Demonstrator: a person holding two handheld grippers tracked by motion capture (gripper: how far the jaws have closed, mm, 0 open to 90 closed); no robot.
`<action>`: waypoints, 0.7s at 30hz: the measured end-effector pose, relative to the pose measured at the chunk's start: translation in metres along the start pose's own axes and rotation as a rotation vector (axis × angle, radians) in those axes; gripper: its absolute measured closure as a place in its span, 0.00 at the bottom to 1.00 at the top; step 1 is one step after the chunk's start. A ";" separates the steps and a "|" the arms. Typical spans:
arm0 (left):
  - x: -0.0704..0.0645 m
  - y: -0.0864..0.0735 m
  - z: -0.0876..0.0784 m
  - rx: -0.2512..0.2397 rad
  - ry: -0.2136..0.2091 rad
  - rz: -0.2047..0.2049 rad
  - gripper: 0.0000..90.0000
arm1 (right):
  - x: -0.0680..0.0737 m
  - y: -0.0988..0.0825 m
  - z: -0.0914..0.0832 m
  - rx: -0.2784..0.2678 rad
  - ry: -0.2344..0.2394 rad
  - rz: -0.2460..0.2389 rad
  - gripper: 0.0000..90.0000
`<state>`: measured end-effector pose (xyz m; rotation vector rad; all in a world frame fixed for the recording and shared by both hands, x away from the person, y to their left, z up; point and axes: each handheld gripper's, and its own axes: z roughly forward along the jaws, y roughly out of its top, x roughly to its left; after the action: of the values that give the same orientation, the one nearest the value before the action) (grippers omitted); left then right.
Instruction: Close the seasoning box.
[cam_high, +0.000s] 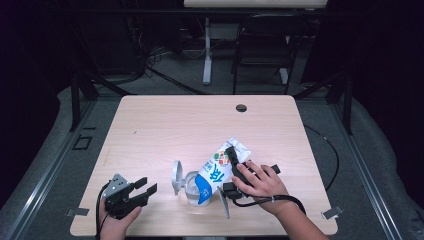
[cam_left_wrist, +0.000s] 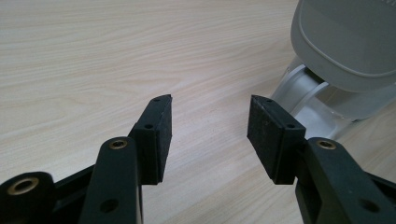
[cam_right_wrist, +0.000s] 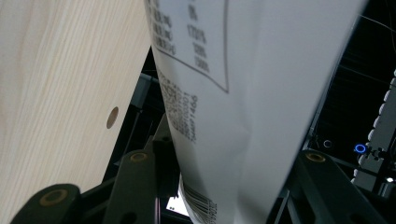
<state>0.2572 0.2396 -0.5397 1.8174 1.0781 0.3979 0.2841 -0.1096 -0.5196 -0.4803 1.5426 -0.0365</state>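
Milk carton (cam_high: 218, 169) tipped over the open container (cam_high: 191, 189): my right fingers (cam_high: 233, 159) clamp it, left fingers (cam_high: 145, 187) spread empty; I'd tilt slowly.

Even overhead light falls on the pale table (cam_high: 165, 125), casting soft, short shadows; the surrounding room lies dim, its corners nearly black. Close up, the carton (cam_right_wrist: 243, 93) is blurred (its small print barely legible), while the jaws stay sharp.
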 end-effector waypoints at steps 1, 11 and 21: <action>0.000 0.000 0.000 0.000 0.000 0.001 0.56 | 0.000 0.000 0.000 0.000 -0.002 -0.002 0.64; -0.001 0.000 0.001 -0.004 0.001 -0.001 0.56 | 0.000 0.000 -0.001 0.001 -0.003 -0.007 0.67; 0.000 -0.001 0.001 -0.003 0.007 0.002 0.56 | -0.001 0.000 -0.002 -0.001 0.005 0.003 0.75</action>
<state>0.2578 0.2387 -0.5409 1.8159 1.0797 0.4071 0.2820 -0.1096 -0.5192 -0.4788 1.5478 -0.0349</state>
